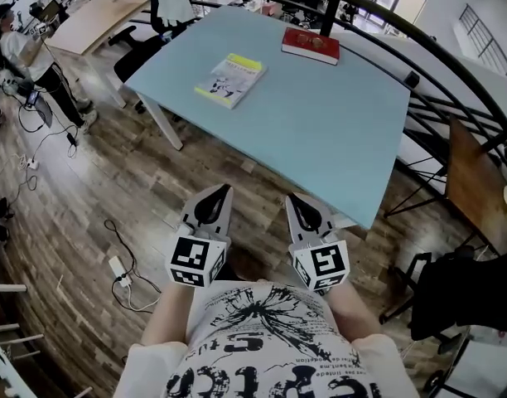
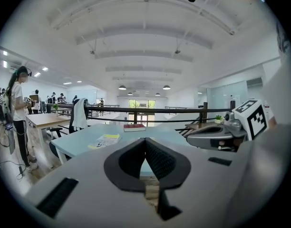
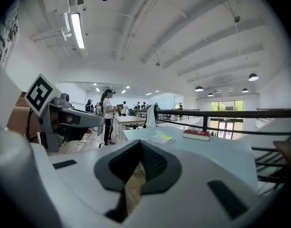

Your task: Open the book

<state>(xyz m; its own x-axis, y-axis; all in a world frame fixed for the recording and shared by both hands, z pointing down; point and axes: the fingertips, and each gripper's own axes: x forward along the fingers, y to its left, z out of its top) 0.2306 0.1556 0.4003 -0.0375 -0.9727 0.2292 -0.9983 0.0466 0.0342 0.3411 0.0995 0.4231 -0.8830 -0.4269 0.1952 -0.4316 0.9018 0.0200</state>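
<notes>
Under you is the broad brown plank floor (image 1: pixel 88 189), and ahead of it stands the long pale blue rectangular table (image 1: pixel 320 131), set at a slant so that its near edge runs from upper left down to lower right in the head view. You hold both tools close to your chest, short of that edge. The white left gripper (image 1: pixel 217 196) has its dark ribbed pads (image 2: pixel 160 159) pressed together with nothing between them. The white right gripper (image 1: pixel 300 202) likewise has its jaws closed tip to tip and carries nothing. Two closed books lie flat on the table, well apart from each other and from you. The thin white-and-yellow paperback book (image 1: pixel 230 80) rests in the nearer left part of the tabletop. The red hardcover book (image 1: pixel 311 46) sits close to the far edge. The task does not say which is meant; the paperback looks the likelier, being closer. It lies almost straight ahead of your left gripper, which is the nearer of the two, while the red one is more in line with your right. The paperback's long axis runs away from you, leaning a little to the right, with its yellow band at the far end. You cannot tell from here which long side is the spine, so settle that before you choose where to lift the cover.
</notes>
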